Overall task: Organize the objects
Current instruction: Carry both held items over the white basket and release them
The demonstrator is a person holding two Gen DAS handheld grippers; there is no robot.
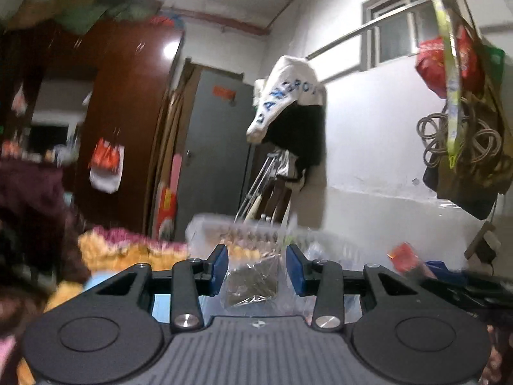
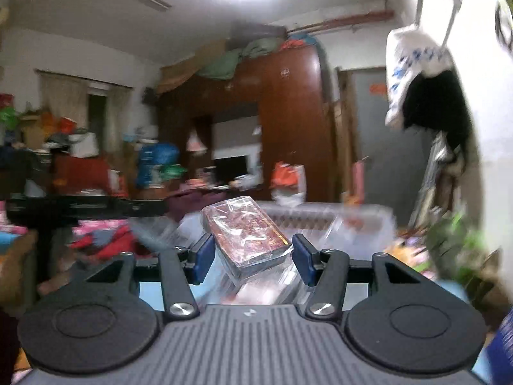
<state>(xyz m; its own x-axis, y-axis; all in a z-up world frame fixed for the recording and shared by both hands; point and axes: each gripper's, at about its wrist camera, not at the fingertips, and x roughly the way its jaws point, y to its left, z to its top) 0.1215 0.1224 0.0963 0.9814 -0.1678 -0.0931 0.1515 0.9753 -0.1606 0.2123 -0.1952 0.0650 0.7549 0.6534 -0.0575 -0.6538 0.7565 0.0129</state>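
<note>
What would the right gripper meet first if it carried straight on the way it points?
Probably the clear plastic storage bin just beyond the cellophane-wrapped red box held in the right gripper; blur leaves depth uncertain.

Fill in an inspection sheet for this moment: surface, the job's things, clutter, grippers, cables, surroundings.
Surface: bright patterned fabric lies below the grippers; no bare top seen.
Job's things: a clear bag of dark contents; a wrapped red patterned box; a clear plastic bin beyond them.
Clutter: a red packet on the right of the left wrist view, blurred.
Grippers: left gripper shut on the bag; right gripper holds the box between its pads, tilted.
Cables: coiled cord hanging on the wall.
Surroundings: brown wardrobe, grey door, white garment on a rail, window, ceiling light on.
</note>
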